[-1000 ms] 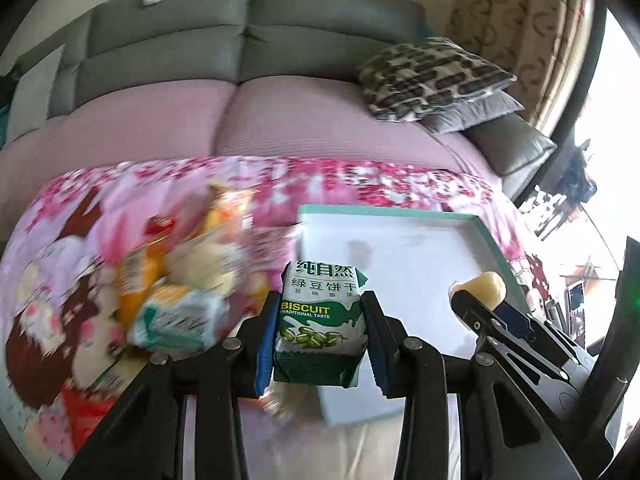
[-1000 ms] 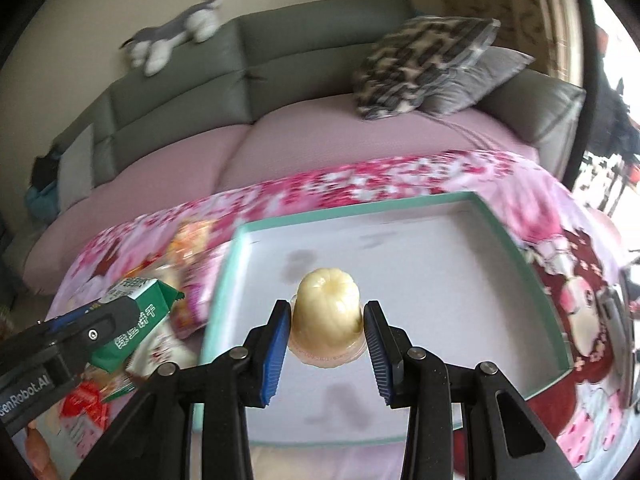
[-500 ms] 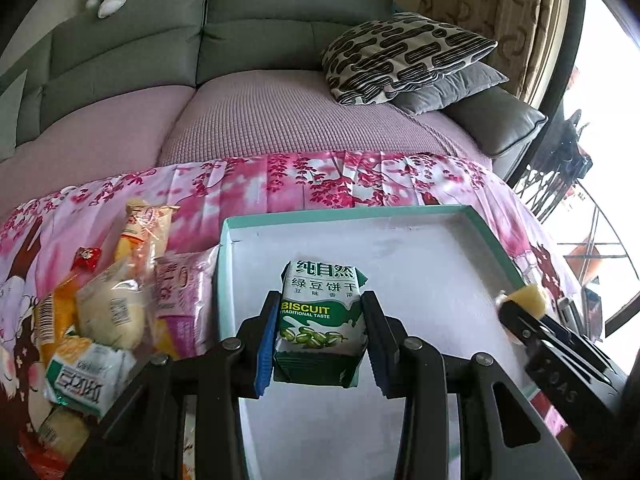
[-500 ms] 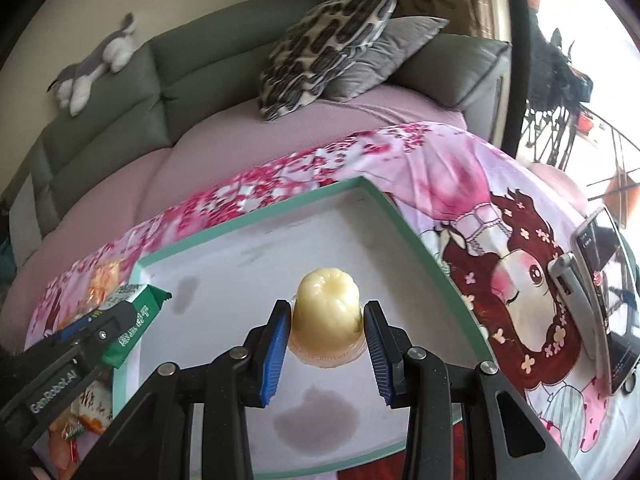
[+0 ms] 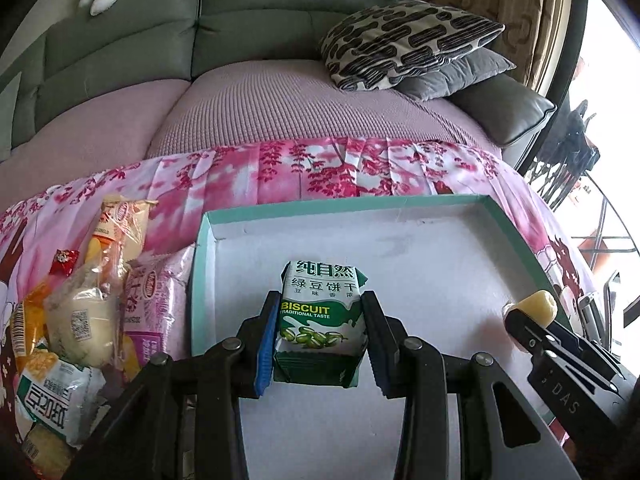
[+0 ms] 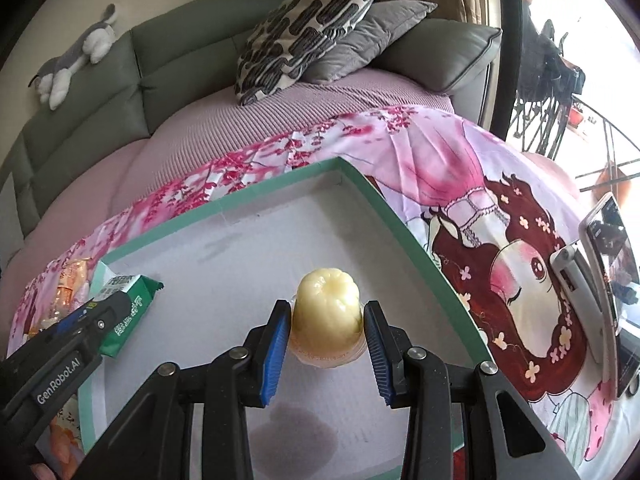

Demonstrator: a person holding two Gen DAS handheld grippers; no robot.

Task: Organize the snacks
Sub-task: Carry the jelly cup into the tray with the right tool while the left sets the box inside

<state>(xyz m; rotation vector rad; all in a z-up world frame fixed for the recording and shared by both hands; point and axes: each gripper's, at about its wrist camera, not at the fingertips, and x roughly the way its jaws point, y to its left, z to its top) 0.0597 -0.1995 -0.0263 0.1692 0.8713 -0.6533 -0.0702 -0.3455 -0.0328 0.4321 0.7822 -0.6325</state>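
A grey sofa (image 5: 120, 36) spans the background, its seat under a mauve ribbed cover (image 5: 280, 108). A grey and white plush toy (image 6: 76, 56) lies along the top of the backrest at left. Two cushions stand at the right end of the seat: a black-and-white patterned cushion (image 5: 408, 40) leaning on a plain grey cushion (image 5: 460, 72). A pink floral cloth (image 5: 320, 172), printed with a cartoon figure (image 6: 516, 272) at right, covers the foreground surface. A phone in a stand (image 6: 604, 280) rests on the cloth near its right edge. A patterned curtain (image 5: 500, 8) hangs beside a bright window (image 5: 616, 120).
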